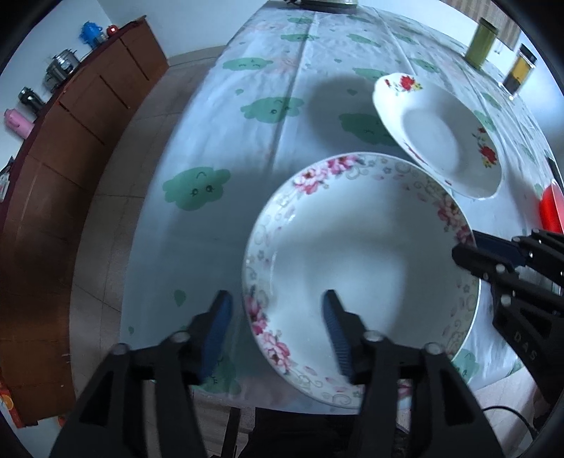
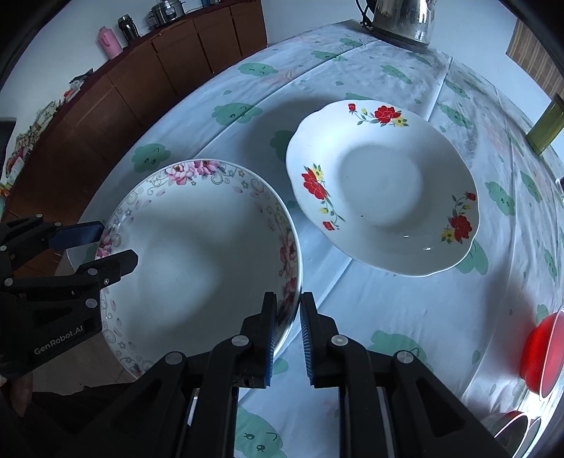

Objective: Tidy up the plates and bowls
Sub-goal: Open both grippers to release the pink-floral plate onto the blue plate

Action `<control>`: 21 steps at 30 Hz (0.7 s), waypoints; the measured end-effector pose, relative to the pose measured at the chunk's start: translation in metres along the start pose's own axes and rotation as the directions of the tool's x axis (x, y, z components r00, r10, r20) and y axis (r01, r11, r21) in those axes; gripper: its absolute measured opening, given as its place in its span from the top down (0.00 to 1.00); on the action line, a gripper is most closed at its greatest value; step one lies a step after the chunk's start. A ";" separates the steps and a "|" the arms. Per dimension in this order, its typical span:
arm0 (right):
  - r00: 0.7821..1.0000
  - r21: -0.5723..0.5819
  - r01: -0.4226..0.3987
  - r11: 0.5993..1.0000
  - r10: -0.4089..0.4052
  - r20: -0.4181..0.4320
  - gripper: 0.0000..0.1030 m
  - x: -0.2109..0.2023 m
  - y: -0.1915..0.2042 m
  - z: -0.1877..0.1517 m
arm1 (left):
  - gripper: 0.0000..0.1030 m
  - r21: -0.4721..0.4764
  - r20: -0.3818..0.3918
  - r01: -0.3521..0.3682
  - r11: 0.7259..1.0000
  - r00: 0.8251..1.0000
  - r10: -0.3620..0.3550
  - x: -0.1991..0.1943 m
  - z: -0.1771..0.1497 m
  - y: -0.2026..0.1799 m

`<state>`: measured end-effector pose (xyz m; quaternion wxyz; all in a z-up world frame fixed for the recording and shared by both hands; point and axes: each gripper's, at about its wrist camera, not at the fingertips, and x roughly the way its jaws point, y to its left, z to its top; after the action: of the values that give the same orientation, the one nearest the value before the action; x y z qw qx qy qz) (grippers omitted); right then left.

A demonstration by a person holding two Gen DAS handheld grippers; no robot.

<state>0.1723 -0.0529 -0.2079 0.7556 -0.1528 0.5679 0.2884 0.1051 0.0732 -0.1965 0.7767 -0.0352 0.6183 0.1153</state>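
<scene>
Your left gripper points steeply down over the near rim of the large glazed white ceramic plate with a pink peony border, and its fingers stand well apart: one ribbed blue pad sits outside the rim over the cloth, the other above the plate's smooth inner slope, and neither presses on the china. Your right gripper straddles the opposite edge of that same plate; its fingers stand only narrowly apart, the rim runs into the slot between them, and a sliver of daylight shows beside the outer pad, so they are not clamped on it. The plate is round and shallow, with grey scrollwork between the flower clusters, and it lies near the front edge of the surface, which wears a glossy, wrinkled pale-blue cloth printed with green clouds. Just beyond it, apart from it in the right wrist view, is a second white ceramic plate with a scalloped rim and red flower sprays. A translucent red bowl sits at the right margin, a shiny steel kettle stands at the far end, and a brown wooden cabinet lines the wall.
</scene>
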 end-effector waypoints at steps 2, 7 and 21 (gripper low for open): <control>0.999 -0.007 -0.042 0.999 0.042 0.002 0.58 0.000 0.004 0.000 | 0.38 -0.021 0.008 0.002 1.000 1.000 -0.002 -0.002 0.001 0.004; 0.998 -0.019 -0.050 0.999 0.051 0.038 0.41 -0.003 0.015 -0.004 | 0.34 -0.064 0.018 0.004 0.998 1.000 -0.003 -0.006 0.002 0.012; 0.995 0.079 -0.067 0.995 0.060 0.085 0.41 -0.016 -0.004 -0.003 | 0.26 -0.055 0.035 0.028 0.998 0.999 -0.026 -0.012 0.010 0.007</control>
<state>0.1696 -0.0618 -0.1939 0.7745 -0.0918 0.5522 0.2948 0.1109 0.0807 -0.1819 0.7873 -0.0629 0.6010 0.1225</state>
